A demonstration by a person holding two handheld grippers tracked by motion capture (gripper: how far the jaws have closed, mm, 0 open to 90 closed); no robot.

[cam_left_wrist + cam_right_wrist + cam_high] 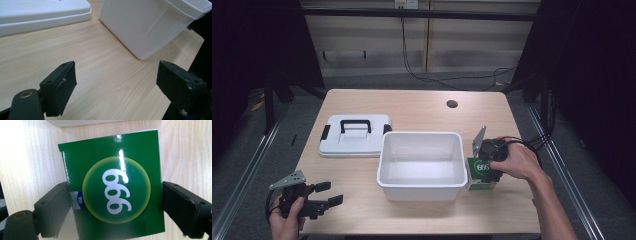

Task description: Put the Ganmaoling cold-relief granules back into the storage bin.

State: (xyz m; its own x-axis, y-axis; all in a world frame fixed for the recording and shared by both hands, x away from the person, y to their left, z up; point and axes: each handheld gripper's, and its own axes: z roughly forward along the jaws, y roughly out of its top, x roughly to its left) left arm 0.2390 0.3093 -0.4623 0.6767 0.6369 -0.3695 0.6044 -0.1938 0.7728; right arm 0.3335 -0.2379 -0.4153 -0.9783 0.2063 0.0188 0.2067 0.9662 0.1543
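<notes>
A glossy green box (481, 175) with a white "666" in a yellow-ringed circle stands on the table just right of the white bin (384, 165). From above, my right gripper (490, 162) comes down over the box. In the right gripper view the green box (116, 157) sits between the two black jaws, each pressed against one side, so my right gripper (115, 202) is shut on it. My left gripper (330, 193) is held low at the table's front left corner, open. Nothing lies between the jaws of my left gripper (116, 80).
The empty white bin (150, 27) stands mid-table. Its white lid (354, 142) with a black handle and clips lies flat to its left, and the lid (42, 12) also shows ahead of my left gripper. A round hole (452, 104) marks the table's far side.
</notes>
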